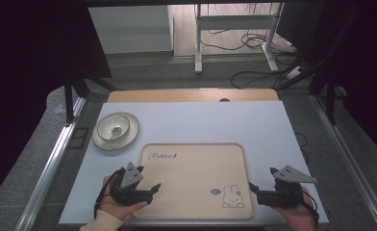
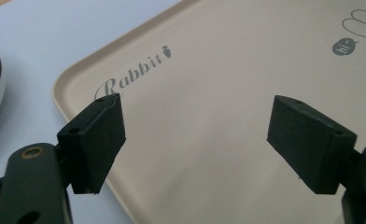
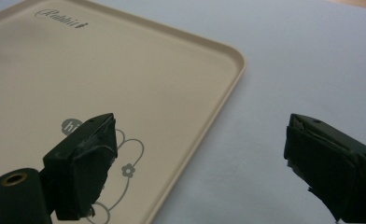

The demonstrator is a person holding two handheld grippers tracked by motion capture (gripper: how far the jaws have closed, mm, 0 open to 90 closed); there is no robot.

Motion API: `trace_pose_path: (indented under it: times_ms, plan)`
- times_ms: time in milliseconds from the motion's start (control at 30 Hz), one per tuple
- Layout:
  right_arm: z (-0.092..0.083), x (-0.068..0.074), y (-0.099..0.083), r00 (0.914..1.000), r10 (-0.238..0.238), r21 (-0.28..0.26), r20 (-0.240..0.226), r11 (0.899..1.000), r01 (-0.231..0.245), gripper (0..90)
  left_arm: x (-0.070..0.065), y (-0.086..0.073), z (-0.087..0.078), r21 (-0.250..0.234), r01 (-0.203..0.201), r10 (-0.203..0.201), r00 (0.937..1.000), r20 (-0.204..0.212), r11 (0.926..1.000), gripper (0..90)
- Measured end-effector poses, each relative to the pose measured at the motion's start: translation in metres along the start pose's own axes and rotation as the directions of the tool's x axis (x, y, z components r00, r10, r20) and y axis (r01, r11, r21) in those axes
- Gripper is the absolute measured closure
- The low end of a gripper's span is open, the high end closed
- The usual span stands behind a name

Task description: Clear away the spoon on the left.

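Flanking, high view: left gripper (image 1: 139,188) and right gripper (image 1: 258,191), both spread and empty, sit at the beige tray's (image 1: 177,192) lower corners on the tabletop (image 1: 215,120); bowl (image 1: 113,126) at upper left.
Left gripper view: jaws apart over tray (image 2: 209,107); seat rim evenly.
Right gripper view: jaws straddle tray (image 3: 125,70) edge; its long axis likely runs left-right, lettering upright.

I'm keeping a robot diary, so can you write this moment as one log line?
left gripper: open, over tray edge | right gripper: open, beside tray | bowl with spoon on plate: untouched
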State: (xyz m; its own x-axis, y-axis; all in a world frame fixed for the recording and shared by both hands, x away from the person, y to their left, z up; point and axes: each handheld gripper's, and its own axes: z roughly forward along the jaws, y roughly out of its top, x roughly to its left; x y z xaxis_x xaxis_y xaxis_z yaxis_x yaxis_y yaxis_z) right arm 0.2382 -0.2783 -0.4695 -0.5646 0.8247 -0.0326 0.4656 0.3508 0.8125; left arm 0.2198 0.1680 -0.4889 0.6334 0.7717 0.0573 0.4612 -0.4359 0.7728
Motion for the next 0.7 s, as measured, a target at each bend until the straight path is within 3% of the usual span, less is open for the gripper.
trace_pose_path:
  times_ms: [700]
  plan:
    - [-0.0007,-0.0014,-0.0034,0.9993,-0.009,0.021,-0.035,1.000,0.010,13.1,0.0009,0.0019,-0.0028,-0.025,-0.011,0.011,0.9999,0.001,0.9996,19.9]
